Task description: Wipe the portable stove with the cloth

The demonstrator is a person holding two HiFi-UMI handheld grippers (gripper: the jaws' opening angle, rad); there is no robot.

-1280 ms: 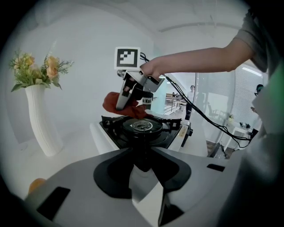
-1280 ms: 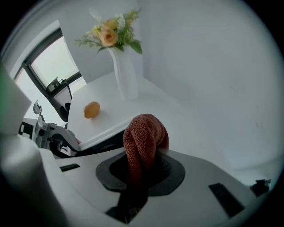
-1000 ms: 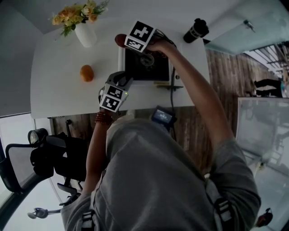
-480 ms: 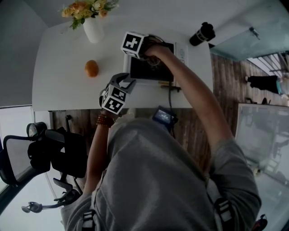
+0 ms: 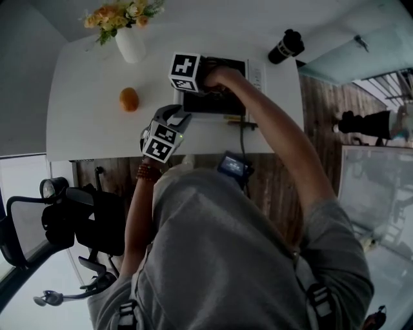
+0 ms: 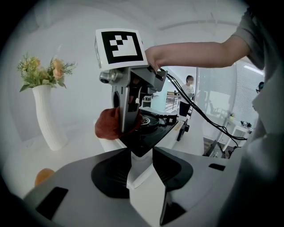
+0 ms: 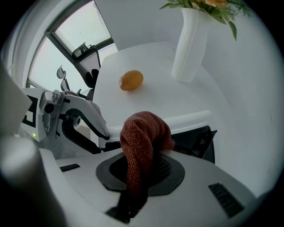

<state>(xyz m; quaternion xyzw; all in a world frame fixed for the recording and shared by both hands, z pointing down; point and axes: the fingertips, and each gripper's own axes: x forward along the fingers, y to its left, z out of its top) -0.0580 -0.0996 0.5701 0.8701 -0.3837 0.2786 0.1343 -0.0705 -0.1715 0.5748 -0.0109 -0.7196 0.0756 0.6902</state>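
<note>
Tightly, right claw (image 7: 141, 174) pinches the cloth (image 7: 144, 133) at the stove (image 7: 197, 141).

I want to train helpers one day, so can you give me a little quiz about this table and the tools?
1. Pick one. What does the right tool grip between its jaws?
A. a sponge
B. the reddish-brown cloth
C. a brush

2. True or false: the orange fruit lies on the white table, apart from the portable stove.

3. Fill in the missing word: the white vase holds ____.

Key
1. B
2. True
3. flowers
</note>
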